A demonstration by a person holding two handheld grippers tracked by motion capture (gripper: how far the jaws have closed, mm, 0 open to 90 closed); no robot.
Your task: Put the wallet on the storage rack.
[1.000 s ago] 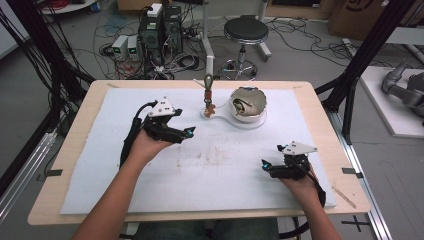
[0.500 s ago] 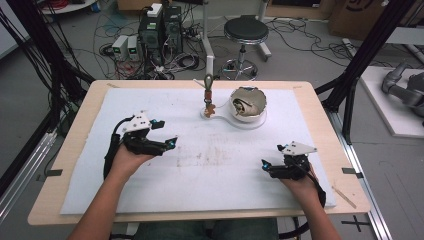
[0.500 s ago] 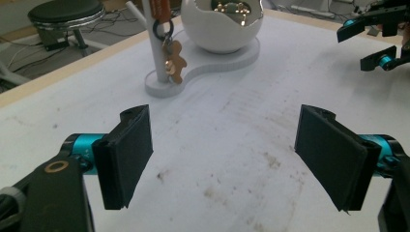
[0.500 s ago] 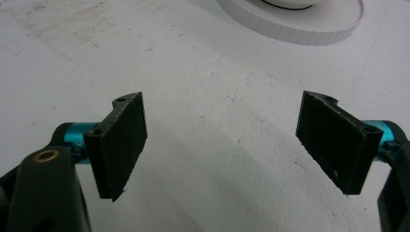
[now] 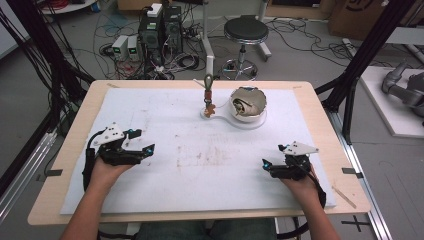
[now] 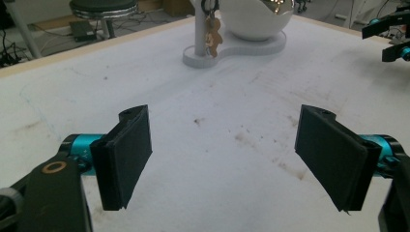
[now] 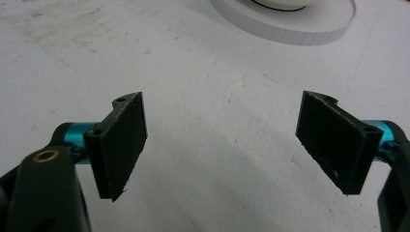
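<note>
Keychain (image 5: 208,101) hangs on the white post of the stand (image 5: 215,114) at the far middle of the tabletop (image 5: 150,100), touching nothing else, bowl (image 5: 247,102) just beside it on the same base. Both my hands rest low near the front edge, well apart from it. Left gripper (image 5: 142,149) jaws wide apart, empty, pointed across the mat toward the stand. Right gripper (image 5: 268,165) jaws apart too, nothing between. Looks like idle or reset step. Next move likely a forward reach, jaws lined up around the hanging charm.
</note>
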